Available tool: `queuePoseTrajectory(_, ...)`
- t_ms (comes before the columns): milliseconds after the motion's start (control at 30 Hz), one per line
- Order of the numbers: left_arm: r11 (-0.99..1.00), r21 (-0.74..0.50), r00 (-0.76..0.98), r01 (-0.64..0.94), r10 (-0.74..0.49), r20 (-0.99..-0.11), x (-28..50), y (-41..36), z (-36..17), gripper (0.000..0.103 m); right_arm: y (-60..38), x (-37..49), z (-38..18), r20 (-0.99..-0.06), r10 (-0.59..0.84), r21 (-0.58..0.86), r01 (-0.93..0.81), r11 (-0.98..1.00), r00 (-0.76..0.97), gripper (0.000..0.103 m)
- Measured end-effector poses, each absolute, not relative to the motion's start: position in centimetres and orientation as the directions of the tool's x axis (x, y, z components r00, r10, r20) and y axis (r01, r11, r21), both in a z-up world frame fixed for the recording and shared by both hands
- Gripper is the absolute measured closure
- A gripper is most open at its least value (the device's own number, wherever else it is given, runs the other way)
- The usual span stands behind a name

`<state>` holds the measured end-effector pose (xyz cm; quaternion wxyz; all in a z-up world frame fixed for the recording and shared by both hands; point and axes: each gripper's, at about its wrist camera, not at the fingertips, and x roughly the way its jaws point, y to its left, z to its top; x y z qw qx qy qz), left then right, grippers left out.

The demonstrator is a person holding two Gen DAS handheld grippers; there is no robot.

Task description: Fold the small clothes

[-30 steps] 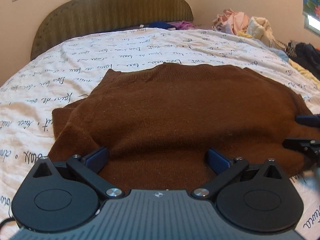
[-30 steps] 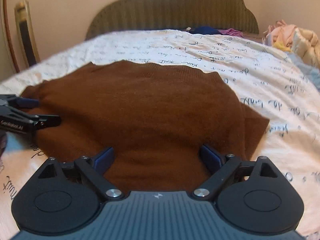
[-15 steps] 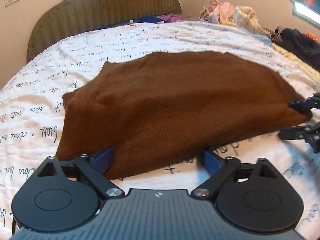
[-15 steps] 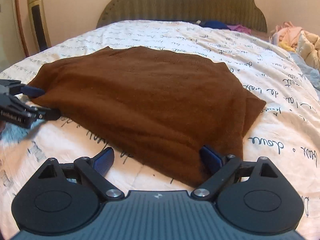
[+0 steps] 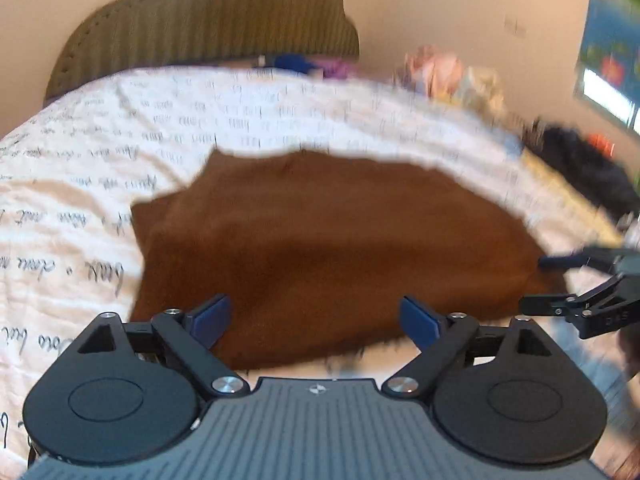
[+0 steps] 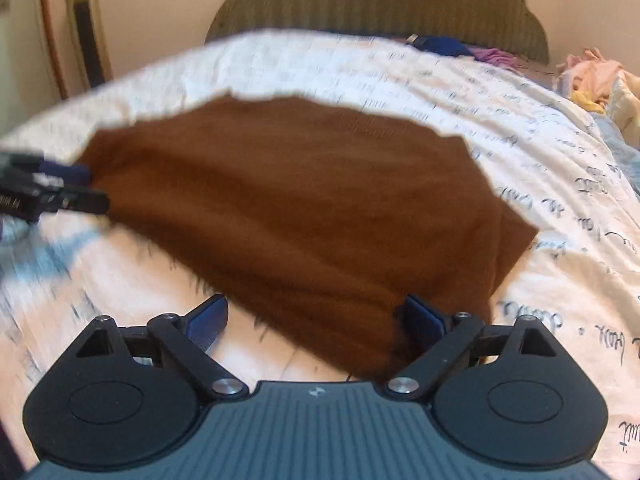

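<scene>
A brown knit sweater [image 5: 340,232] lies folded flat on a white bedsheet [image 5: 192,128] printed with handwriting. My left gripper [image 5: 316,320] hovers over its near edge. Its jaws are opening, and only the hem shows in the wide gap, untouched by the blue pads [image 5: 210,318]. My right gripper [image 6: 314,320] is open above the sweater's [image 6: 320,192] near right corner, and the cloth lies loose beneath it. Each gripper shows at the other view's edge: the right gripper [image 5: 534,282] by the sweater's right side, the left gripper [image 6: 96,187] by its left side.
An olive padded headboard [image 5: 200,20] stands at the far end with blue and purple cloth [image 6: 460,46] at its foot. A pile of pale clothes [image 5: 444,72] and dark clothing [image 5: 580,164] lie along the bed's right side. A tall black-and-gold unit [image 6: 86,28] stands by the left wall.
Both grippers have drawn back and risen from over the sweater. Its near hem, hidden beneath them a second ago, now shows with bare sheet in front. Both stay wide, holding nothing.
</scene>
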<state>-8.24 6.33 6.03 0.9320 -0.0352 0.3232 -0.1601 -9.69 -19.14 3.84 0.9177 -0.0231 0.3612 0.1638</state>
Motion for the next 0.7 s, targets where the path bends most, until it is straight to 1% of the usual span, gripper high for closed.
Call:
queuePoseTrajectory(33, 0.949, -0.201, 0.765, 0.244, -0.315, -0.562, -8.1, 7.2, 6.6, 0.005, -20.3, -9.5, 4.6, -0.640, 0.294, 0.123, -0.283, 0.951, 0.710, 0.008)
queuePoseTrajectory(67, 0.951, -0.229, 0.782, 0.208, -0.302, -0.544, -7.7, 7.9, 6.9, 0.003, -21.7, -9.2, 5.2, -0.615, 0.295, 0.176, -0.237, 0.955, 0.731, 0.008)
queuePoseTrajectory(100, 0.955, -0.241, 0.791, 0.171, -0.279, -0.545, -7.2, 8.5, 6.8, 0.004, -23.1, -8.6, 5.4, -0.604, 0.296, 0.230, -0.193, 0.954, 0.740, 0.008)
queuePoseTrajectory(167, 0.974, -0.214, 0.778, 0.078, -0.194, -0.598, -5.3, 9.2, 6.0, 0.010, -25.2, -6.9, 5.3, -0.626, 0.257, 0.280, -0.096, 0.955, 0.736, 0.008)
queuePoseTrajectory(200, 0.980, -0.192, 0.767, 0.051, -0.161, -0.621, -4.7, 9.4, 5.5, 0.016, -25.8, -6.3, 4.9, -0.648, 0.236, 0.280, -0.062, 0.958, 0.724, 0.008)
queuePoseTrajectory(233, 0.985, -0.171, 0.756, 0.038, -0.140, -0.640, -4.3, 9.5, 5.1, 0.020, -26.4, -5.9, 4.5, -0.670, 0.230, 0.283, -0.044, 0.958, 0.706, 0.008)
queuePoseTrajectory(267, 0.987, -0.154, 0.747, 0.037, -0.130, -0.652, -4.2, 9.5, 4.7, 0.020, -26.8, -5.6, 3.9, -0.689, 0.235, 0.292, -0.034, 0.956, 0.686, 0.009)
queuePoseTrajectory(300, 0.988, -0.148, 0.743, 0.037, -0.127, -0.657, -4.1, 9.7, 4.4, 0.020, -27.1, -5.5, 3.4, -0.697, 0.252, 0.309, -0.036, 0.950, 0.672, 0.019)
queuePoseTrajectory(333, 0.988, -0.151, 0.737, 0.037, -0.129, -0.664, -4.3, 10.1, 4.0, 0.023, -27.5, -5.7, 2.9, -0.700, 0.276, 0.330, -0.043, 0.943, 0.659, 0.027)
queuePoseTrajectory(367, 0.988, -0.151, 0.727, 0.040, -0.132, -0.674, -4.2, 10.2, 3.7, 0.027, -27.5, -5.8, 2.6, -0.703, 0.296, 0.348, -0.050, 0.936, 0.647, 0.054)
queuePoseTrajectory(400, 0.988, -0.147, 0.715, 0.049, -0.137, -0.686, -3.9, 10.1, 3.3, 0.054, -27.5, -5.9, 2.3, -0.702, 0.315, 0.367, -0.054, 0.929, 0.639, 0.081)
queuePoseTrajectory(433, 0.988, -0.143, 0.708, 0.058, -0.142, -0.692, -3.7, 10.1, 3.1, 0.077, -27.6, -6.3, 2.0, -0.695, 0.329, 0.385, -0.055, 0.921, 0.640, 0.084)
queuePoseTrajectory(467, 0.988, -0.144, 0.713, 0.057, -0.141, -0.686, -4.0, 10.2, 3.0, 0.077, -27.7, -6.6, 2.0, -0.682, 0.342, 0.398, -0.064, 0.915, 0.647, 0.087)
queuePoseTrajectory(500, 0.989, -0.141, 0.720, 0.053, -0.136, -0.680, -3.9, 10.1, 3.2, 0.079, -28.2, -6.4, 1.7, -0.671, 0.355, 0.415, -0.067, 0.907, 0.651, 0.089)
queuePoseTrajectory(600, 0.992, -0.119, 0.724, 0.051, -0.119, -0.680, -4.4, 10.6, 3.5, 0.079, -29.5, -7.3, 2.5, -0.650, 0.359, 0.437, -0.058, 0.898, 0.669, 0.092)
queuePoseTrajectory(667, 0.992, -0.120, 0.708, 0.050, -0.120, -0.696, -3.9, 11.0, 2.5, 0.079, -30.2, -7.4, 1.9, -0.685, 0.318, 0.397, -0.031, 0.917, 0.656, 0.092)
queuePoseTrajectory(700, 0.992, -0.109, 0.719, 0.062, -0.120, -0.685, -4.1, 10.8, 2.2, 0.078, -30.5, -7.3, 1.1, -0.700, 0.315, 0.389, -0.028, 0.921, 0.640, 0.092)
